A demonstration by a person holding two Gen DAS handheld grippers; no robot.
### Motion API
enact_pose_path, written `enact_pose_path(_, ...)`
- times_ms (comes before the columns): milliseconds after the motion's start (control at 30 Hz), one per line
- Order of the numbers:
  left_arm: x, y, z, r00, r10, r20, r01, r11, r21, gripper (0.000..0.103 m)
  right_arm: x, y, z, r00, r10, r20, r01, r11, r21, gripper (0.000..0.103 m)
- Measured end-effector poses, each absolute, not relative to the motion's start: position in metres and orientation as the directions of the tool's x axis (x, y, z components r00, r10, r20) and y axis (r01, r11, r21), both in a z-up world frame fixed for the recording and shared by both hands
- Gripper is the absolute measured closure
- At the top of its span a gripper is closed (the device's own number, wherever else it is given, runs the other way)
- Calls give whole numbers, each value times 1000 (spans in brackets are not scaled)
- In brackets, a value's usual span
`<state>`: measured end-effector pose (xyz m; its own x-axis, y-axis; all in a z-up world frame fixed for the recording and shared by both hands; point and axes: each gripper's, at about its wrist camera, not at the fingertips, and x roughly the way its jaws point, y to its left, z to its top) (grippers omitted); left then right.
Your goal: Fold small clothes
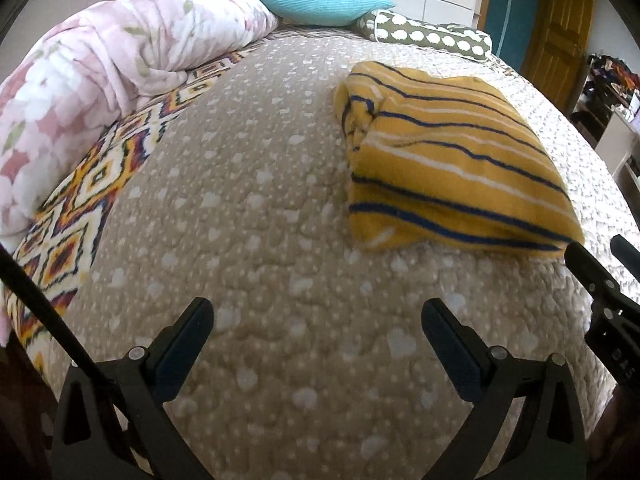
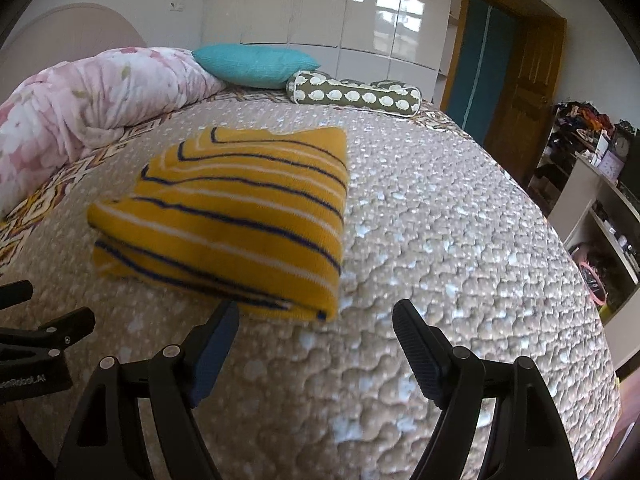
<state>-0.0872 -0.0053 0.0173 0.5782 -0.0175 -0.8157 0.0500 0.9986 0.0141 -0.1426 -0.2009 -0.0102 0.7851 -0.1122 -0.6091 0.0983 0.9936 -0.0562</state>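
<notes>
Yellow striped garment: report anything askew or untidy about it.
The yellow striped garment lies folded on the quilted bedspread, but its left end is bunched and rumpled, with layers showing unevenly. Nothing looks damaged.

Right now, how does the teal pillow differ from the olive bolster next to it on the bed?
The teal pillow is plain and flat with pointed corners; the olive bolster is a long cylinder printed with cream shapes. The pillow lies nearer the pink floral comforter; the bolster lies nearer the door side. Both rest at the bed's far end, beyond the folded yellow striped garment.
</notes>
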Motion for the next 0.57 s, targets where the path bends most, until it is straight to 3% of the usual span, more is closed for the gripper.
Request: enact_pose_path(567,-72,-11,10,561,-26,-827,62,998,10,0,-129,-186,-8,788,-64,-612,44,998,-47,19)
